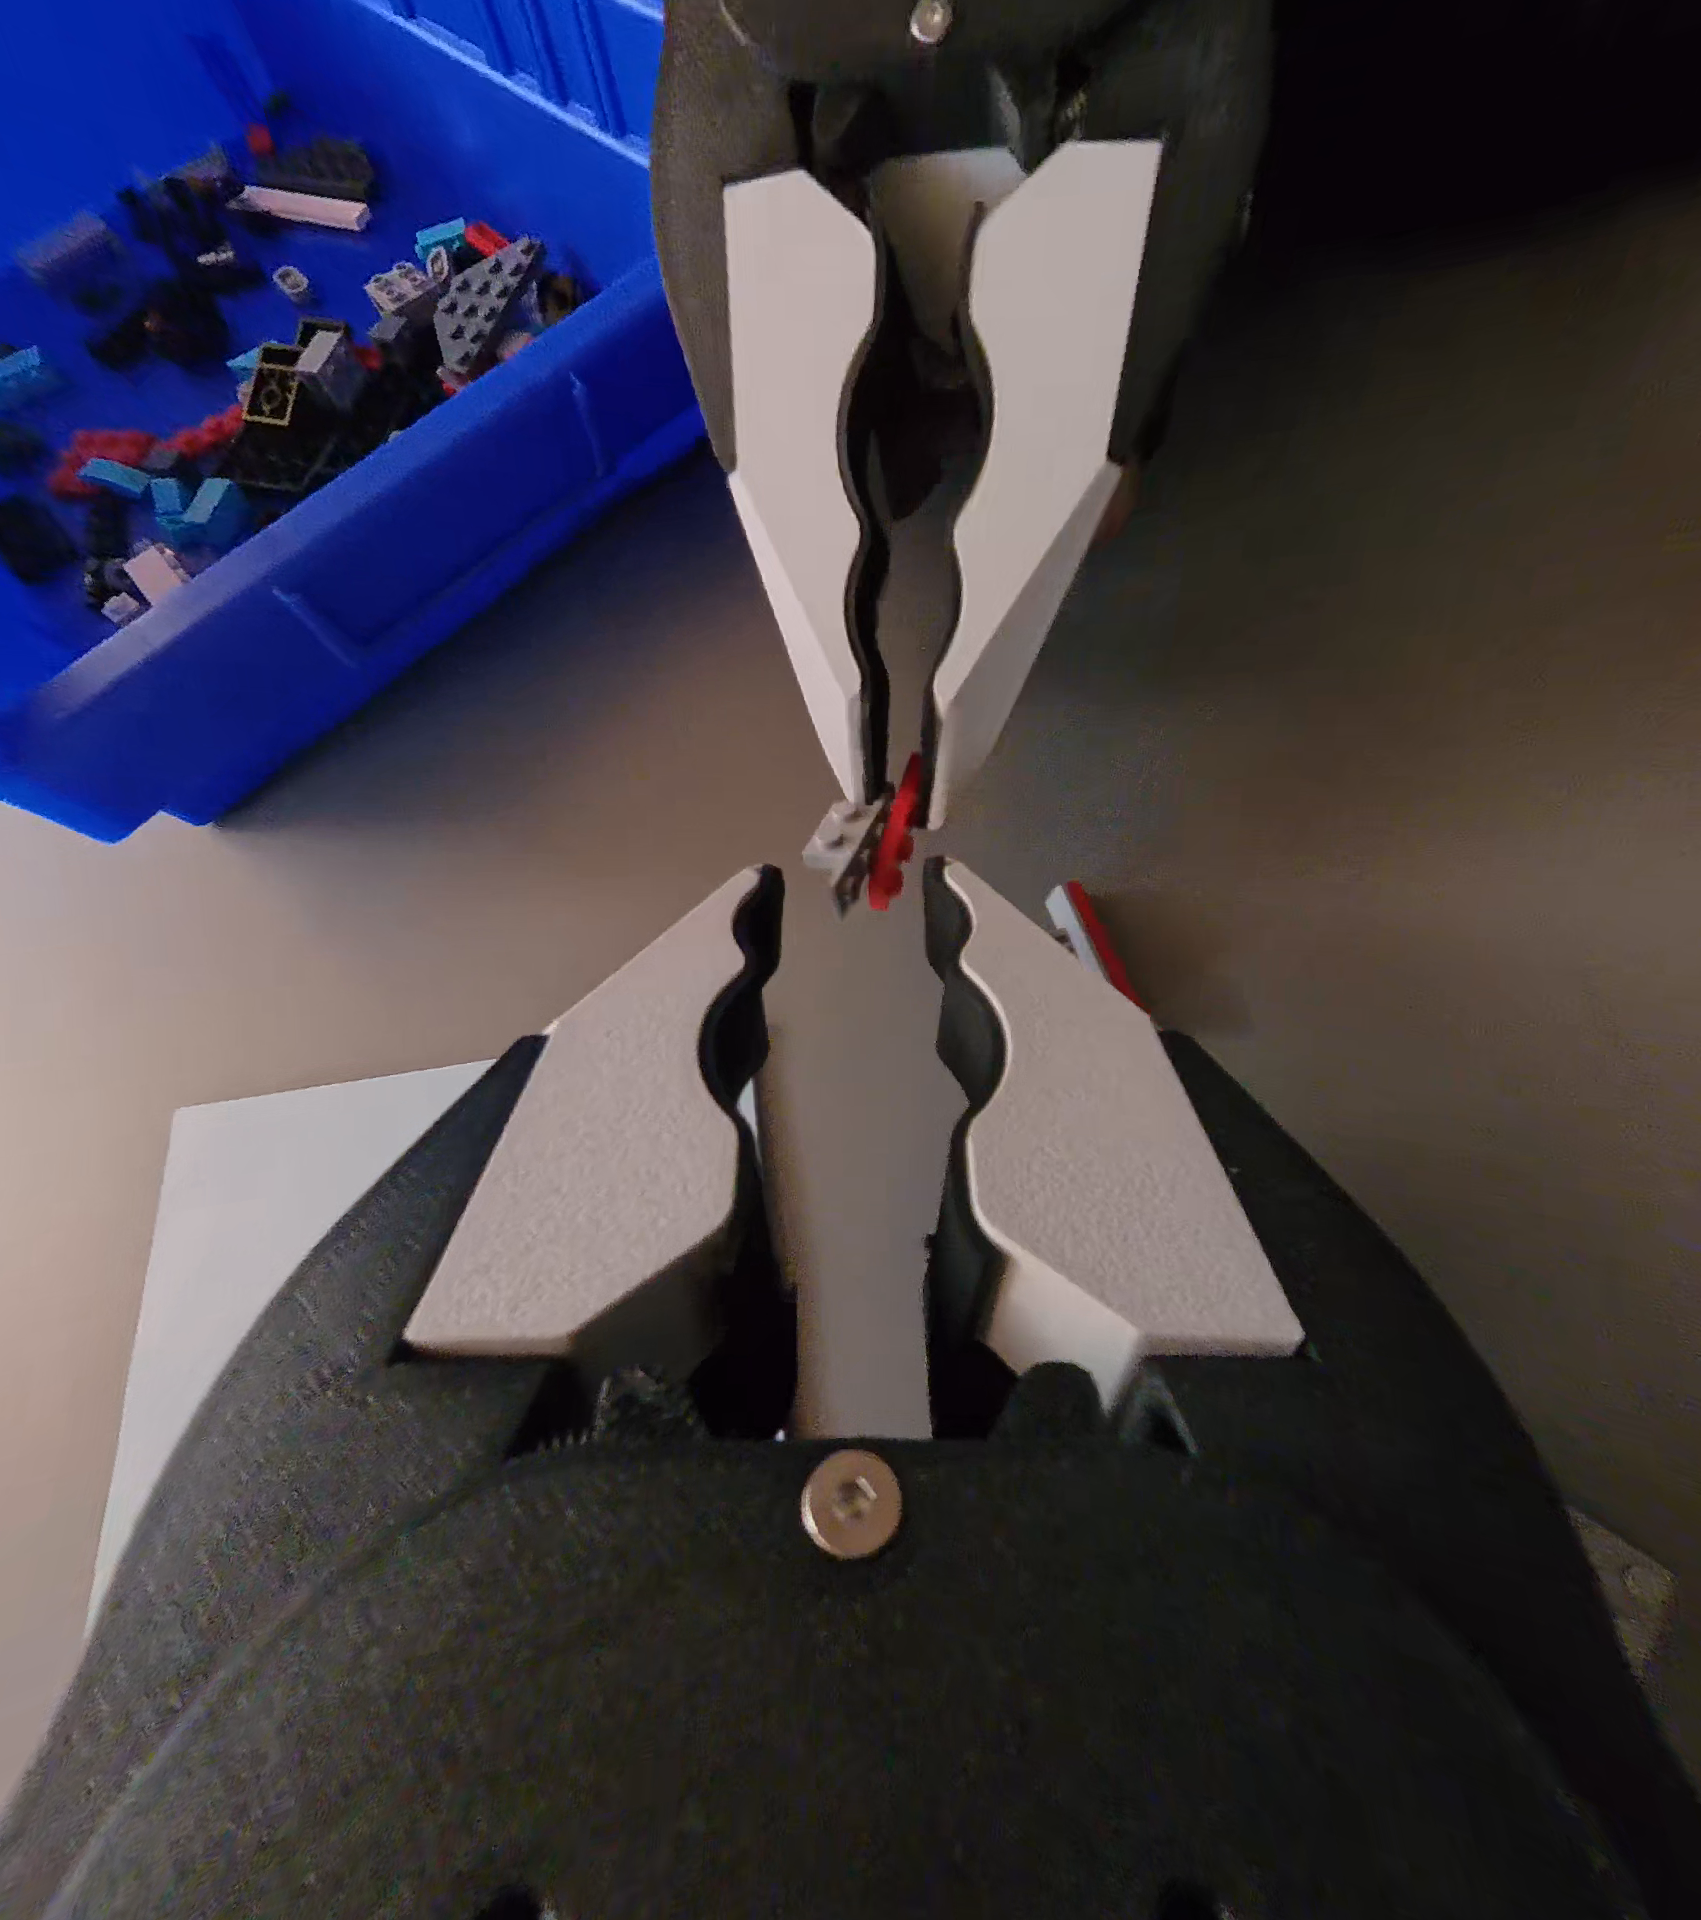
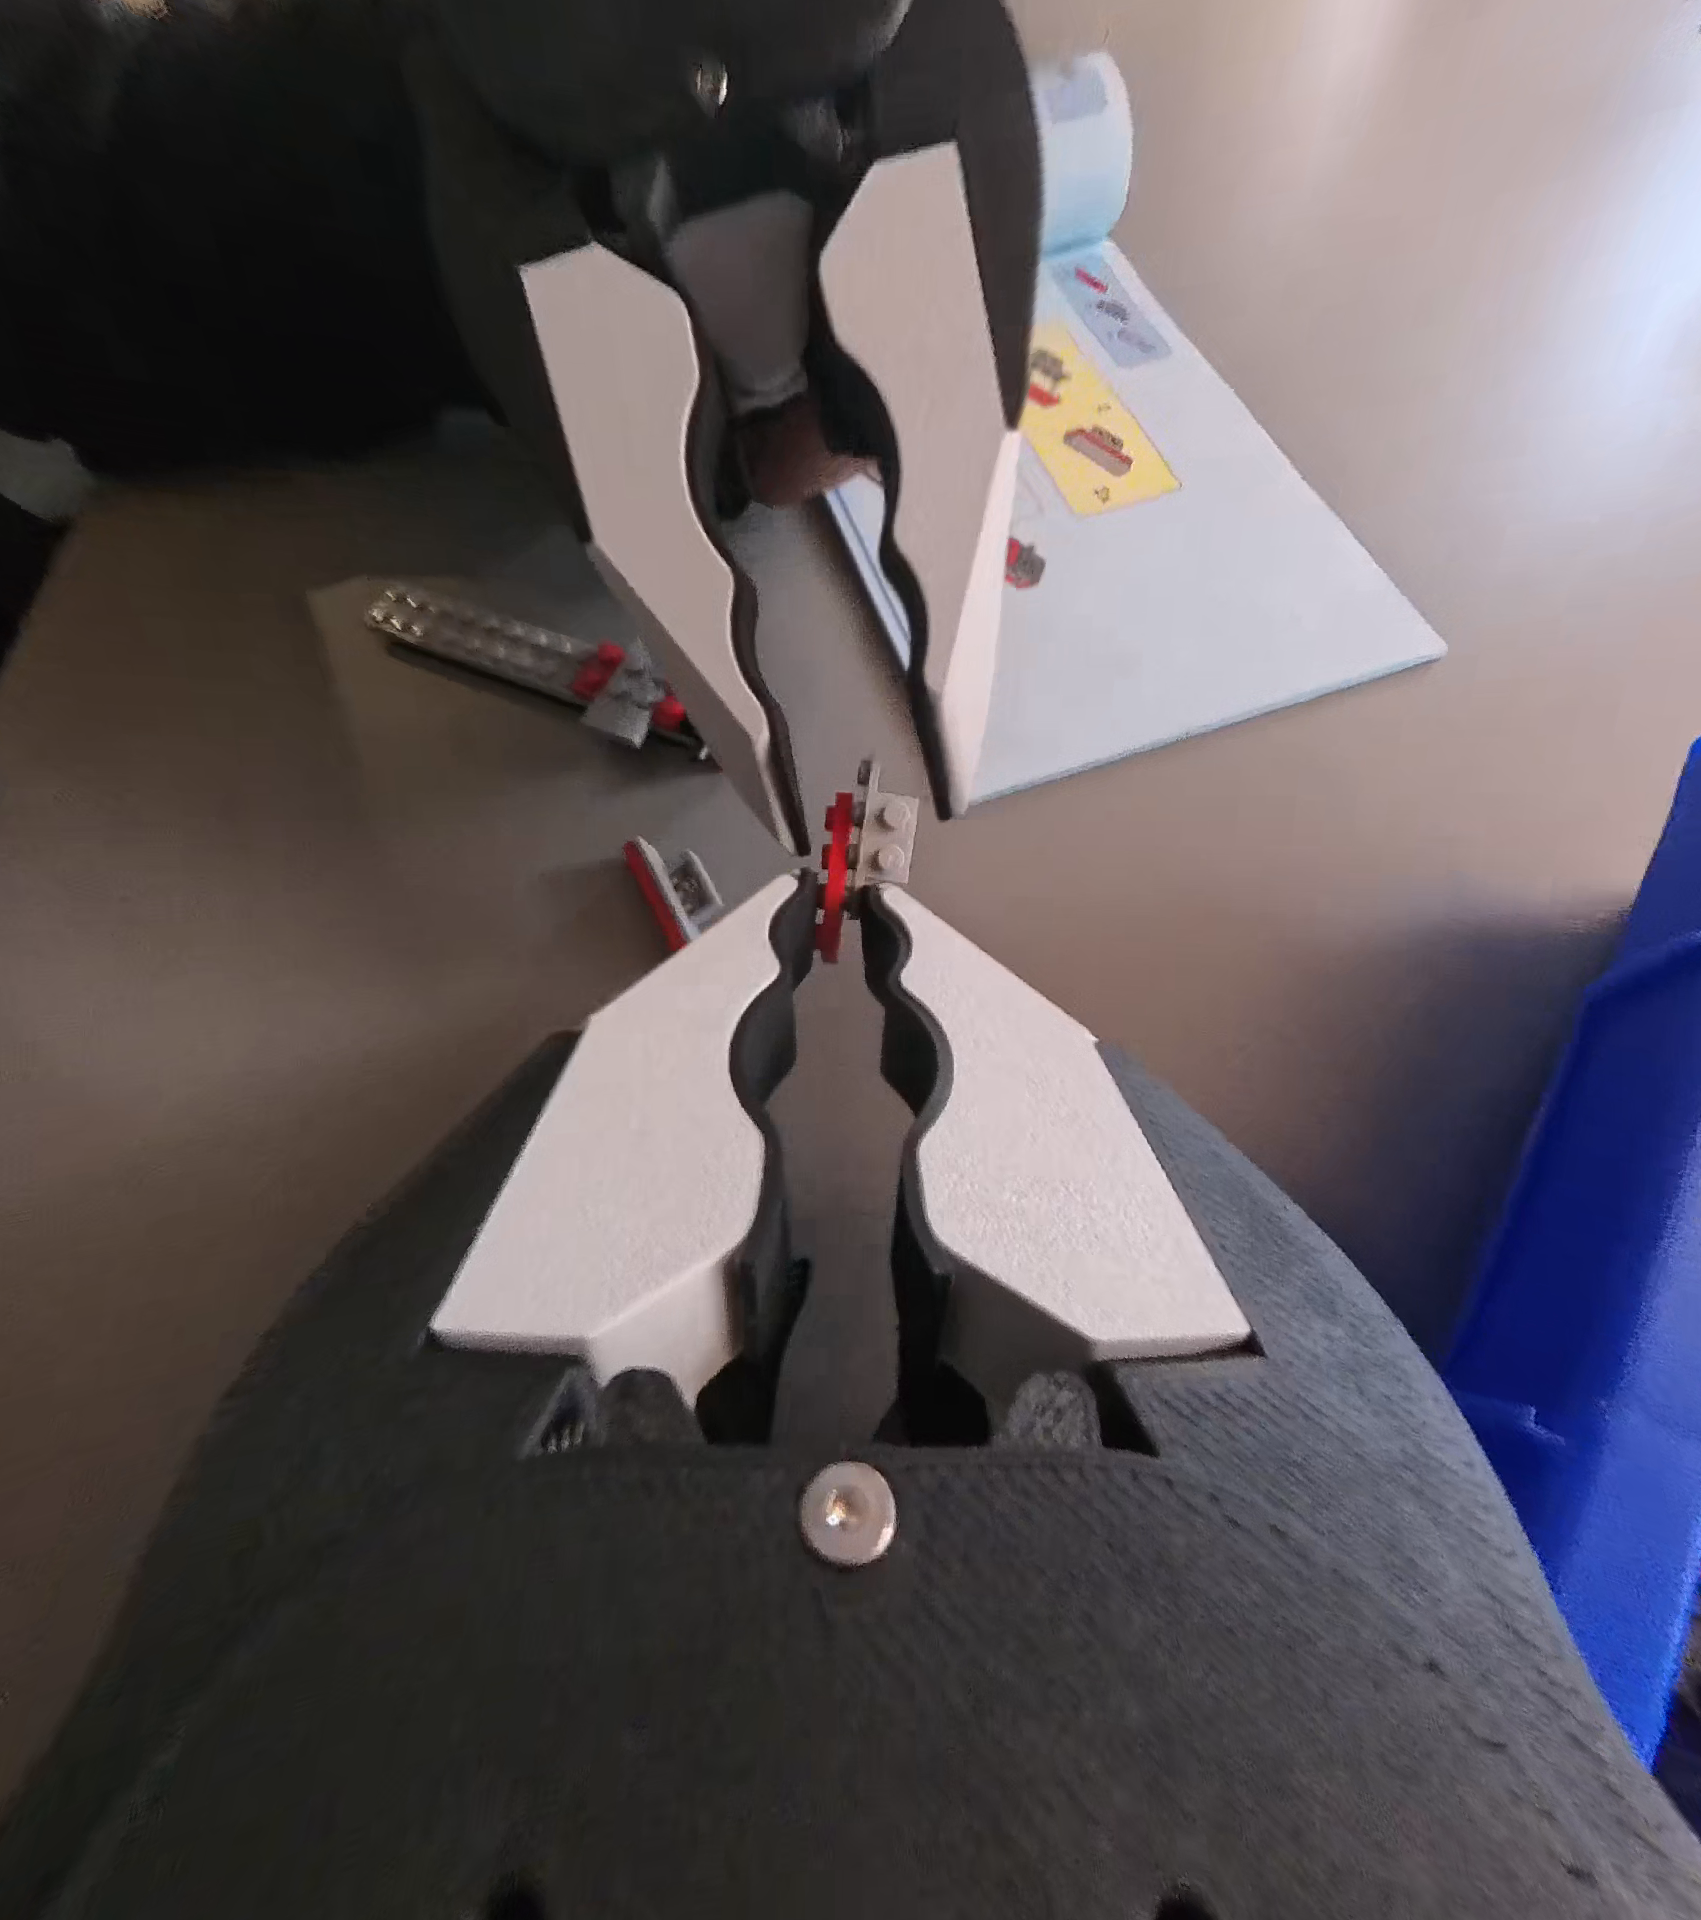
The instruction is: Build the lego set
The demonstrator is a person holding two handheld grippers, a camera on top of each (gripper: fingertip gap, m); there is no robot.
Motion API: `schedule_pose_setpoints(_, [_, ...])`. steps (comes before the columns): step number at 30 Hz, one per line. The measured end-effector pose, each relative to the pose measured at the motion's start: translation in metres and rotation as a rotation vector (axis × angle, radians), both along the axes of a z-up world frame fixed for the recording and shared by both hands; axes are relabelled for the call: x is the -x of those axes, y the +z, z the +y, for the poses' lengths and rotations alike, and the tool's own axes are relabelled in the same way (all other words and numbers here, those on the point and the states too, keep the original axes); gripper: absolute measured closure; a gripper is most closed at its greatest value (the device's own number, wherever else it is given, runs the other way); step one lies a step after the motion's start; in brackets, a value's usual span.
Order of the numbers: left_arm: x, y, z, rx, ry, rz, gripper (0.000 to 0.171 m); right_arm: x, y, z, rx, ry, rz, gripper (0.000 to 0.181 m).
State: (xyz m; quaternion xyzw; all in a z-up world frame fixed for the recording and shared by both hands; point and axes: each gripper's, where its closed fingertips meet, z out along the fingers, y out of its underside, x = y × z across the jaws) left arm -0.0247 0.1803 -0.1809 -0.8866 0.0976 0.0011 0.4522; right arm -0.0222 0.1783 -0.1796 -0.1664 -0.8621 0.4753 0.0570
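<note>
So the table (image 2: pixel 202 935) has the big blue bin (image 1: pixel 389 582) of loose bricks off to one side, the instruction booklet (image 2: pixel 1189 582) lying open, and a long grey plate assembly (image 2: pixel 524 655) with red bits parked near the far edge, plus a little red-and-grey piece (image 2: pixel 674 894) lying on its own. Up in the air, the two grippers meet tip to tip. The right gripper (image 2: pixel 838 899) is pinched tight on a small red plate (image 2: pixel 838 883) with a little grey plate (image 2: pixel 887 836) stuck to its side. The left gripper (image 1: pixel 851 883) is spread apart, holding nothing, tips just either side of that sub-assembly. Looks like mid handoff or a press-together step. Next move, I'd guess: the left one has to squeeze squarely on the grey part without knocking it loose.
</note>
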Motion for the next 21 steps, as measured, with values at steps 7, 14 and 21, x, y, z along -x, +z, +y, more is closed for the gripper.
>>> schedule_pose_setpoints(7, [-0.008, 0.013, 0.001, -0.065, -0.032, -0.082, 0.159, -0.003, 0.016, -0.002, 0.140, -0.007, -0.095, 0.170])
schedule_pose_setpoints(14, [-0.014, 0.026, 0.002, -0.120, -0.036, -0.282, 0.162, -0.006, 0.027, -0.003, 0.226, -0.002, -0.167, 0.170])
schedule_pose_setpoints(21, [-0.016, 0.036, 0.004, -0.163, -0.029, -0.412, 0.157, -0.010, 0.033, -0.004, 0.284, 0.006, -0.228, 0.171])
